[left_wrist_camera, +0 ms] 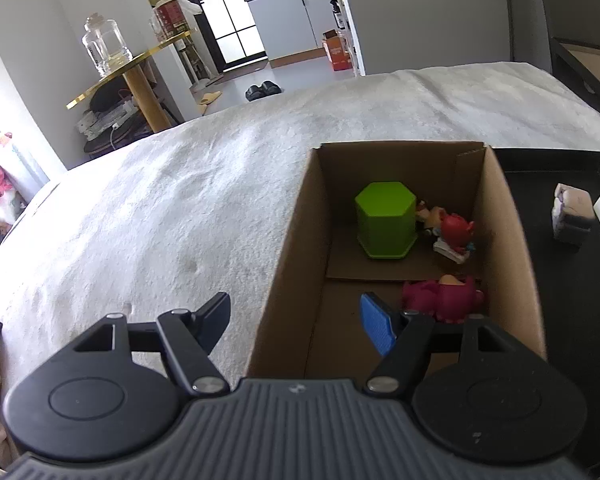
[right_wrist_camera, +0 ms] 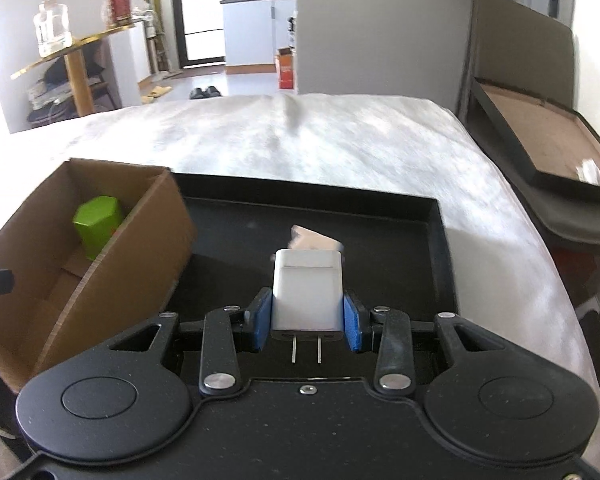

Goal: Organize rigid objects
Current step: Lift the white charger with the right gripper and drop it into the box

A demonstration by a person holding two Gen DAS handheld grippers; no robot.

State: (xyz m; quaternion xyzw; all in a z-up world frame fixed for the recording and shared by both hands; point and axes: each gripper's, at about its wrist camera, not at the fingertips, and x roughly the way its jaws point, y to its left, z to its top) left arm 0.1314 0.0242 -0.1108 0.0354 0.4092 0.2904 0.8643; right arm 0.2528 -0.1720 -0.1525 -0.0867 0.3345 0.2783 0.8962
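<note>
Here the right gripper (right_wrist_camera: pixel 307 322) pinches a white rectangular plug-in charger (right_wrist_camera: pixel 306 292) between its blue pads, prongs pointing back at the camera, long axis running away. It is over the black shallow tray (right_wrist_camera: pixel 436 248), right of the open brown cardboard box (right_wrist_camera: pixel 140 248). The left gripper (left_wrist_camera: pixel 296 322), fingers spread, straddles the box's left wall, the green hexagonal container (left_wrist_camera: pixel 384 220) inside.

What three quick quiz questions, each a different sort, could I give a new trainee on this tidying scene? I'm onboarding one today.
1. True or false: the right gripper is shut on the white charger.
2. Which container holds the green hexagonal pot? A) black tray B) cardboard box
3. Fill in: the left gripper is ____ and holds nothing.

Key: 1 true; 2 B; 3 open
</note>
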